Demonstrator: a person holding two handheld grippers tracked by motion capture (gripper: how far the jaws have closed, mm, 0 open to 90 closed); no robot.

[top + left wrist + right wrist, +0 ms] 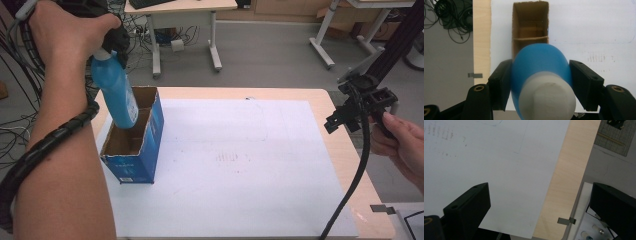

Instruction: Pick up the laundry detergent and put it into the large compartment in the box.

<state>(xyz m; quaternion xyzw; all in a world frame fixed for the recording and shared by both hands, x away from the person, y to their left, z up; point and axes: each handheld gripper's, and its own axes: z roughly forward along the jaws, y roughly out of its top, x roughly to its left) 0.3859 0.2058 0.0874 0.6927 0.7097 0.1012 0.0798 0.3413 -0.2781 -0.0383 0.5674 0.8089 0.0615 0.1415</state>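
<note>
Bottle (116, 92), blue with a white cap end, hangs at the upper left of the high view, tilted, with its lower end dipping into the open top of the cardboard box (134, 145). Its cap end is covered there by the person's left hand (75, 30), and how deep the base sits in the box cannot be made out. In the left gripper view the bottle (541, 67) takes up the lower centre, blurred at the cap, and it covers the near part of the box (530, 25), whose inner divider shows above it. The left tongs (540, 85) are clamped on the bottle, one black jaw pressed to each side.

At the right edge of the high view the right tongs (345, 117) sit over the bench (345, 165) border; their jaws stand wide apart with nothing between them. The white sheet (240, 165) covers most of the bench.
</note>
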